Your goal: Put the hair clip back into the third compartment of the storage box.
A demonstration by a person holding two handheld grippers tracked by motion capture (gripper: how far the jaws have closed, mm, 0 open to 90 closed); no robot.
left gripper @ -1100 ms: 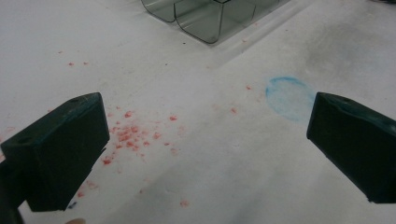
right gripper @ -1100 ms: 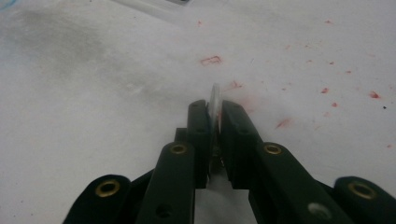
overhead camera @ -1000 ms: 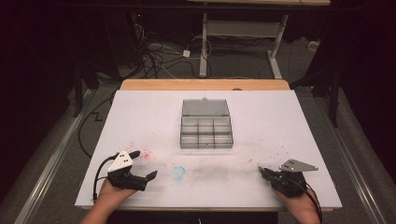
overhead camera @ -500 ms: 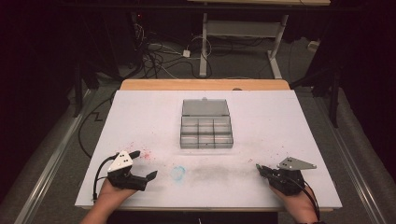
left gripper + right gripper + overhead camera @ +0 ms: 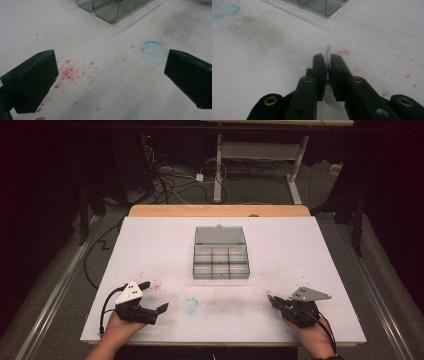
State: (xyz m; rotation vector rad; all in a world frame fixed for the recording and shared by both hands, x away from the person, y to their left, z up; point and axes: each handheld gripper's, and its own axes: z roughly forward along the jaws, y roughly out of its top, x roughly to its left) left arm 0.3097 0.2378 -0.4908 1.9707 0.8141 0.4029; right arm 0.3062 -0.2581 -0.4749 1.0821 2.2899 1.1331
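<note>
My right tool (image 5: 327,65) pinches one thin clear disc (image 5: 327,53); my left tool (image 5: 110,75) gapes empty before one nine-compartment box (image 5: 220,261).

White table (image 5: 150,250) lit bright from above; room around it left dark. Soft short shadows thrown under grippers. High view seen a bit grainy. Box (image 5: 110,10) kept sharp in left gripper view. Near jaws blurred in both gripper views. No glare seen.
</note>
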